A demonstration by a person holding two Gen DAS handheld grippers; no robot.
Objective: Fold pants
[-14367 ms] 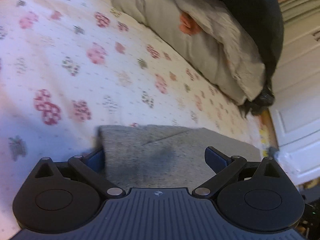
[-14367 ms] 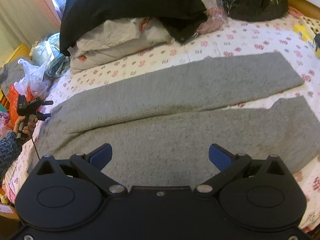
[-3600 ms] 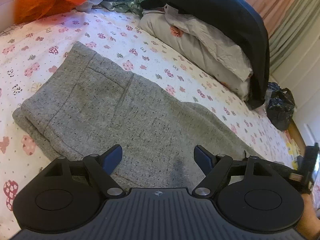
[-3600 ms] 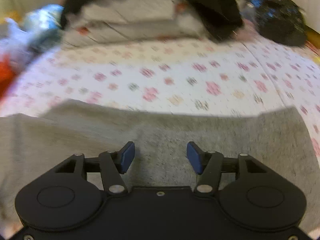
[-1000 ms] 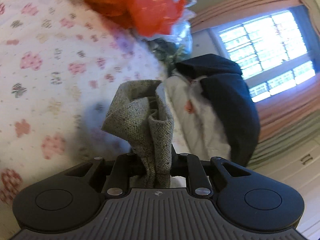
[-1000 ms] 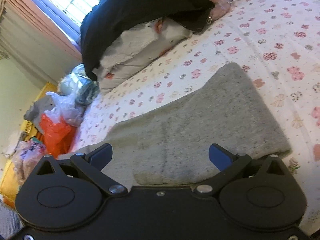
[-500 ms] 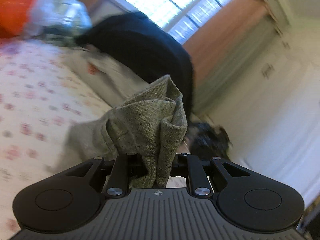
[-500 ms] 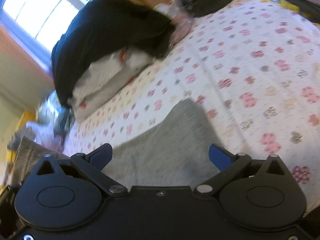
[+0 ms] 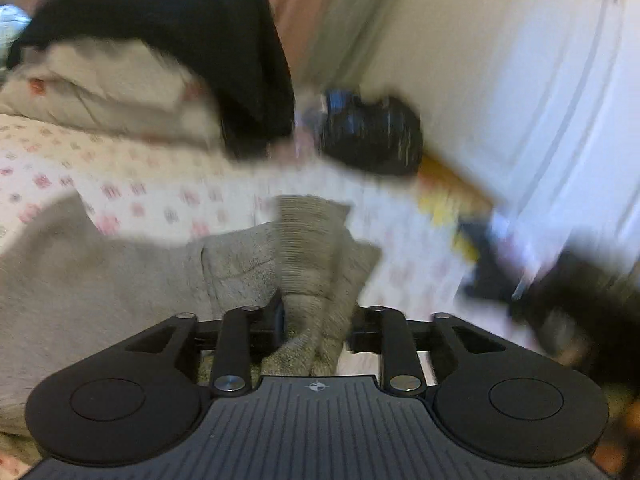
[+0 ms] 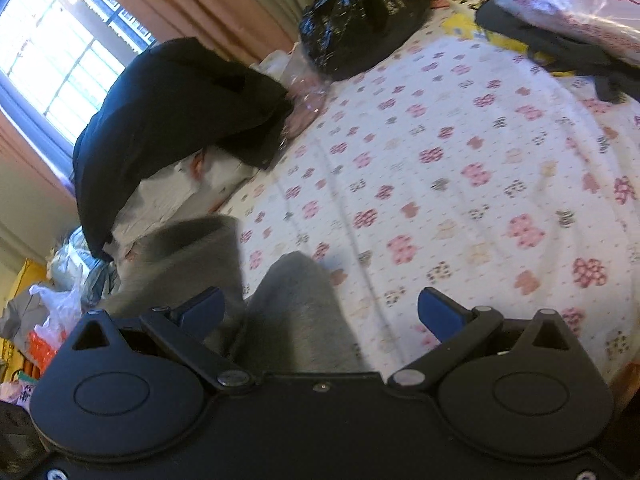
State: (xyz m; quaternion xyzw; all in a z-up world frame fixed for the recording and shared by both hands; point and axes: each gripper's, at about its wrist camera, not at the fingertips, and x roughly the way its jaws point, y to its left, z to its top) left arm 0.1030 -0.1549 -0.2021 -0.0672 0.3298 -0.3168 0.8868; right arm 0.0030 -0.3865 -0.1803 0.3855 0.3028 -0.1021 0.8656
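Roughly, progress: pants (image 9: 120, 280) already doubled into a narrow strip on the bed (image 10: 460, 184); one end is being carried over the rest, final fold not laid.
Left gripper (image 9: 316, 320): jaws have just been opening, slightly parted; bunched end of the grey cloth sits between them, whether the pads press it is unclear.
Right gripper (image 10: 320, 312): jaws wide apart, nothing held, above the cloth.
Left view only: blurred; shows the cloth at the jaws.
Right view only: sharp; window (image 10: 60, 52), black bag (image 10: 360, 12).
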